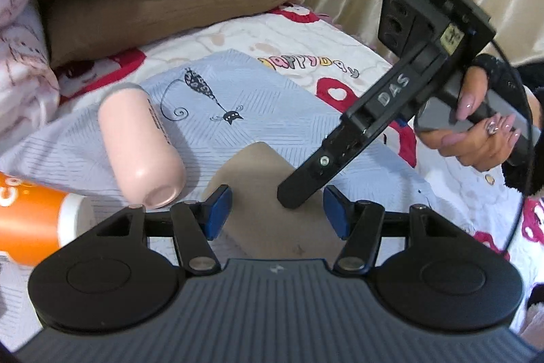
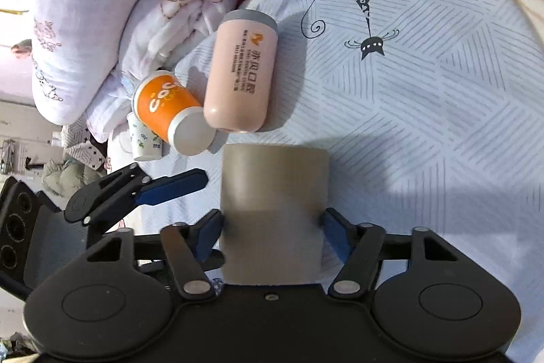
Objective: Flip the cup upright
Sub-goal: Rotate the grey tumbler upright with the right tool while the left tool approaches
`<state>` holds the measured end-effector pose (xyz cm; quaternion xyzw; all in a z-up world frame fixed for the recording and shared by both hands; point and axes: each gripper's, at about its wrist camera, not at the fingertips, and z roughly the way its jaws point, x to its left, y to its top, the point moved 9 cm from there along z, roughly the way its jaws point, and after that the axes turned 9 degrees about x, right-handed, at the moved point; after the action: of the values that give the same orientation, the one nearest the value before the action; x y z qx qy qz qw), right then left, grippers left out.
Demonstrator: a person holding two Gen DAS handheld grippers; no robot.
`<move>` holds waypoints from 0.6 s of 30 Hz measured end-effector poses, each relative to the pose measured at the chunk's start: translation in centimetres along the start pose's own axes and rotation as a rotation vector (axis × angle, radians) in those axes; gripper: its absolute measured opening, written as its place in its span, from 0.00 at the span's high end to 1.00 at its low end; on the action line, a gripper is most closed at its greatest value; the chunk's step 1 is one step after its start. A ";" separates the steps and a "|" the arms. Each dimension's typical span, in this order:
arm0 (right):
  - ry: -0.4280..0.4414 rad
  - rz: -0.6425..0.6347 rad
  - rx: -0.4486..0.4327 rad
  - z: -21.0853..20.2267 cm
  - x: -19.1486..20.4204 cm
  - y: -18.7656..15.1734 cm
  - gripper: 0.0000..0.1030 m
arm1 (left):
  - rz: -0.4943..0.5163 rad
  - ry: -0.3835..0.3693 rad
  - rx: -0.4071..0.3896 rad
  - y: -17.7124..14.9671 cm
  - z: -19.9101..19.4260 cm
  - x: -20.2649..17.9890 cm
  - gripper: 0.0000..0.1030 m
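Left wrist view: pink bottle (image 1: 142, 145) lies on its side on the grey cat-print cloth (image 1: 238, 97), just left of the beige cup (image 1: 268, 193). Orange cup (image 1: 37, 220) on its side at the bed's left edge, cut off by the frame. Left gripper (image 1: 277, 213) is spread wide with blue pads either side of the cup, touching nothing. Right gripper (image 1: 299, 193) comes in from the right, hand (image 1: 476, 128) on its handle; its finger covers part of the cup. Whether the cup is upright can't be told here.

Right wrist view: right gripper (image 2: 272, 237) is clamped on the beige cup (image 2: 275, 193), pads on both sides. Cup is plain, cylindrical, blurred; rim and base can't be told apart. Pink bottle (image 2: 241, 73) and orange cup (image 2: 173, 111) lie just beyond it, touching. A small patterned cup (image 2: 144, 142) is partly hidden behind the orange one. Left gripper (image 2: 170, 189) at lower left, only partly visible.
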<state>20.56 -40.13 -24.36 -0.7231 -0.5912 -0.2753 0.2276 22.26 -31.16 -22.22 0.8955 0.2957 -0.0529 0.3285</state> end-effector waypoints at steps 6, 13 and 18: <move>-0.001 0.004 -0.007 -0.6 -0.3 1.3 0.35 | -0.032 -0.036 -0.029 1.0 0.4 0.8 0.39; 0.025 0.076 -0.058 -0.6 -1.3 1.7 0.27 | -0.109 -0.044 0.039 1.0 1.7 1.3 0.35; 0.051 0.116 -0.048 0.5 -1.4 0.8 0.24 | -0.199 -0.072 0.079 -0.1 1.5 1.4 0.33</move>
<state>21.22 -40.99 -25.63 -0.7542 -0.5354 -0.2940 0.2410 23.52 -31.35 -23.89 0.8714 0.3688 -0.1293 0.2965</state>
